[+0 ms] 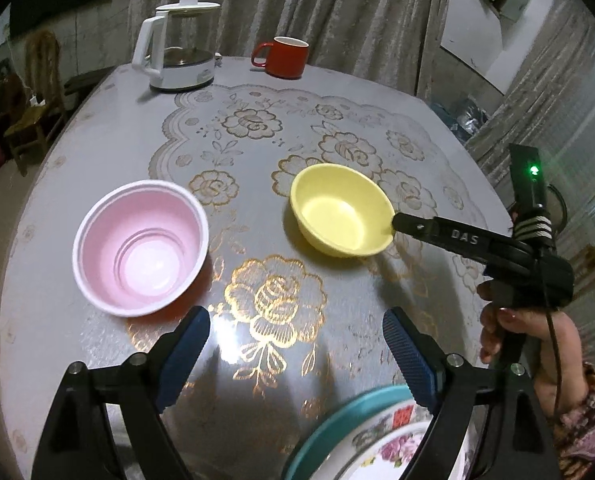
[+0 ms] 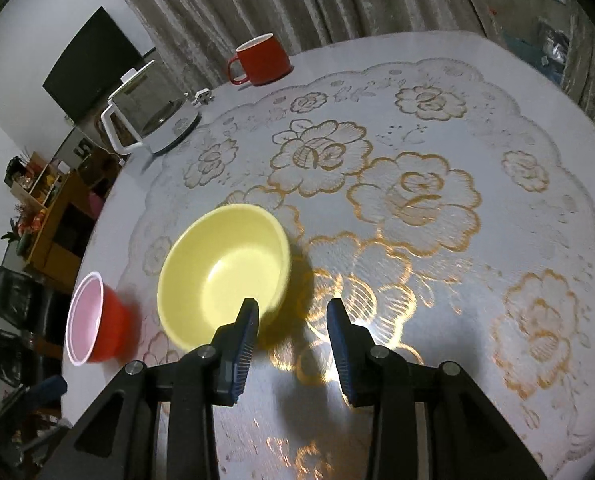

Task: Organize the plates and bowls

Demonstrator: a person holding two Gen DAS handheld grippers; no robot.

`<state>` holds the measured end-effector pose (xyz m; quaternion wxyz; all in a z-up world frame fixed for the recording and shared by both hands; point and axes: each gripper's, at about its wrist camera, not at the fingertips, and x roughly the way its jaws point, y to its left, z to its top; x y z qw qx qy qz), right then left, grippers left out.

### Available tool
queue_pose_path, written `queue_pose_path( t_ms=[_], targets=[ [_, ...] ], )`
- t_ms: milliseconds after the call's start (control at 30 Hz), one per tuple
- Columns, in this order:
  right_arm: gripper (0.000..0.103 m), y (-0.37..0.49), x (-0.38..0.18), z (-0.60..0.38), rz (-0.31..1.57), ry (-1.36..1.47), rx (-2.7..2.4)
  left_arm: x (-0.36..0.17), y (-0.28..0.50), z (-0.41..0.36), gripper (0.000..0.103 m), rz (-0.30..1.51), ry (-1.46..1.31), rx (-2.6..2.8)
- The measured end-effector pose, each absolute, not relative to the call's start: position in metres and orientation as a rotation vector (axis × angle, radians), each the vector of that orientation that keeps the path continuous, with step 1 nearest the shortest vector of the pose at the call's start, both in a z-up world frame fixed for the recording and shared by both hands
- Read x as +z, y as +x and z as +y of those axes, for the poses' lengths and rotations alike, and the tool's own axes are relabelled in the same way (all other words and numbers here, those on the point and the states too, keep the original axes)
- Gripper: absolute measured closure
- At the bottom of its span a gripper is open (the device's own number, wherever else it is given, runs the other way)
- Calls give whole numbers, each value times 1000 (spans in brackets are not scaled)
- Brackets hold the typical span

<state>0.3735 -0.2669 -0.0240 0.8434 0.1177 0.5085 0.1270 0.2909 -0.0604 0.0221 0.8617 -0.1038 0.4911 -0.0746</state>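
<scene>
A yellow bowl (image 1: 342,211) (image 2: 223,274) stands on the round table, tilted a little. My right gripper (image 2: 292,312) is open, and its left finger (image 2: 244,336) is at the bowl's near rim; it also shows in the left wrist view (image 1: 401,222), touching the bowl's right rim. A bowl that is red outside and pink inside (image 1: 140,242) (image 2: 93,318) stands to the left of the yellow one. My left gripper (image 1: 296,334) is open and empty above the table, nearer than both bowls. A teal-rimmed flowered plate (image 1: 361,436) lies below it.
A glass kettle with a white handle (image 1: 177,48) (image 2: 145,116) and a red mug (image 1: 283,57) (image 2: 262,60) stand at the table's far edge. Curtains hang behind. The tablecloth (image 2: 417,200) has gold flowers. Chairs and shelves stand to the left of the table.
</scene>
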Motion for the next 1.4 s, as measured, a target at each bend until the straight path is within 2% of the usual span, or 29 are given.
queue_pose_path(
  t_ms=[67,333,433,500,633,733,800,833,900,967,1100,1400],
  targets=[
    [68,380,-28,-264,1078,259,274,19,299,-65,14,1030,-208,-159],
    [84,385,-39,-256,1086,246,312,12,325,-75,16,1020,-184,-157],
    [87,384,-41,-258,1086,240,315,4,338,-80,23,1043,-185,-169],
    [88,383,-42,-259,1088,245,320,-3,347,-85,36,1067,-186,-175],
    [88,381,-43,-259,1089,229,327,-16,364,-93,39,1094,-181,-172],
    [88,379,-43,-260,1086,215,326,-24,376,-98,46,1102,-177,-163],
    [88,379,-43,-261,1084,217,327,-30,382,-100,55,1109,-181,-166],
    [88,379,-43,-261,1083,219,328,-33,385,-102,57,1114,-179,-167],
    [88,379,-44,-262,1078,219,331,-37,389,-105,69,1121,-172,-181],
    [88,379,-45,-262,1071,226,342,-41,390,-109,76,1126,-157,-193],
    [88,378,-47,-260,1071,225,362,-42,386,-115,81,1121,-111,-196],
    [88,355,-35,-258,1049,180,363,-28,359,-118,81,1112,-97,-220]
  ],
)
